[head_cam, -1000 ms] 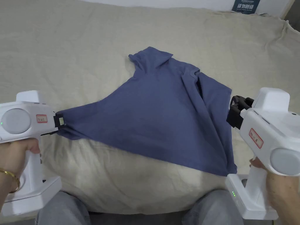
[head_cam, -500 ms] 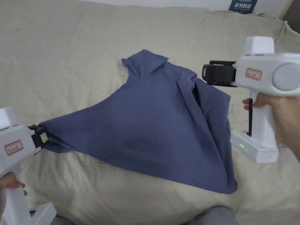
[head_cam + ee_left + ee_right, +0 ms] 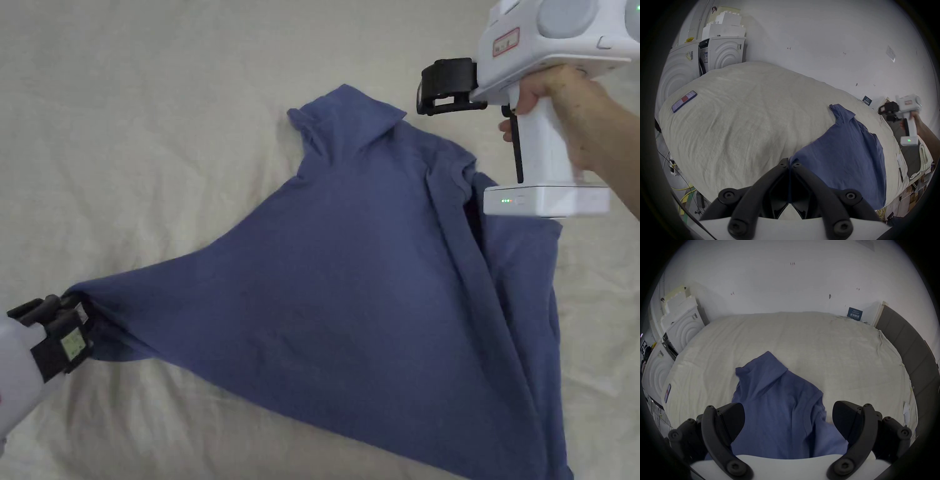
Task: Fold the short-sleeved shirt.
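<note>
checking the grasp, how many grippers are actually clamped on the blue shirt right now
1. The left gripper is shut on a corner of the blue shirt, pulling it taut. The right gripper is open, above the collar end, not touching it.

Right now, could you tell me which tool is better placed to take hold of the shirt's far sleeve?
The right tool: it hovers open just beside the far sleeve of the shirt. The left tool is shut on the shirt's near corner, stretching it.
</note>
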Tool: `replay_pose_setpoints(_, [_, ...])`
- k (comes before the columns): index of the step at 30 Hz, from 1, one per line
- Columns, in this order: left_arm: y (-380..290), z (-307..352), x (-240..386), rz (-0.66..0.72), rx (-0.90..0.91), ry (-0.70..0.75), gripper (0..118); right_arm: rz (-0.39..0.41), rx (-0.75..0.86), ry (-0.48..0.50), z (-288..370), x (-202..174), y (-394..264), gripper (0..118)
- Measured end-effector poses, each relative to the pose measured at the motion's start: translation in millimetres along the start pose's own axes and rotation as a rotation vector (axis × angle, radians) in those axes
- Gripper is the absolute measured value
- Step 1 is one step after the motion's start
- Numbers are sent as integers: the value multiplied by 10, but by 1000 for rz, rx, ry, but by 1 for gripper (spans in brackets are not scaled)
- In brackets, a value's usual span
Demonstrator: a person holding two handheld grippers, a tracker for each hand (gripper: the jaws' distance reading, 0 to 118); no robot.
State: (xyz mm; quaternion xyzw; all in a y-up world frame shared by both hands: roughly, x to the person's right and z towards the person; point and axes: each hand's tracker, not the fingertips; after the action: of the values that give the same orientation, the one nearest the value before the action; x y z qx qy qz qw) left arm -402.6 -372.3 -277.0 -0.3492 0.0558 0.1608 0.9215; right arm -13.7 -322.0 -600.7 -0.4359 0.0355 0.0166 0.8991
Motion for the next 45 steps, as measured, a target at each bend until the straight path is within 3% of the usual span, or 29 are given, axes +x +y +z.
replay_pose_setpoints(13, [8, -101, -28, 97, -26, 21, 0, 81, -191, -71, -1421, -7, 270, 109])
replay_pose_setpoints(20, [-40, -127, -48, 103, -49, 47, 0, 70, -197, -32, -1725, 3, 363, 93])
replay_pose_setpoints(26, [-50, -143, -47, 107, -54, 58, 0, 78, -225, 16, -1832, -41, 340, 63])
replay_pose_setpoints(28, [-66, -152, -57, 107, -55, 56, 0, 66, -233, 58, -1791, -10, 363, 37])
replay_pose_setpoints(29, [-68, -157, -55, 104, -56, 56, 0, 59, -226, 77, -1802, 14, 391, 8])
replay_pose_setpoints(30, [-71, -160, -54, 101, -58, 52, 0, 56, -226, 87, -1799, 19, 399, 5])
replay_pose_setpoints(38, [-41, -113, -105, 117, -53, 24, 0, 48, -213, 97, -1382, -62, 416, 4])
replay_pose_setpoints(45, [86, -9, -144, 144, -5, -44, 0, -5, -99, 168, -444, 1, 543, 4])
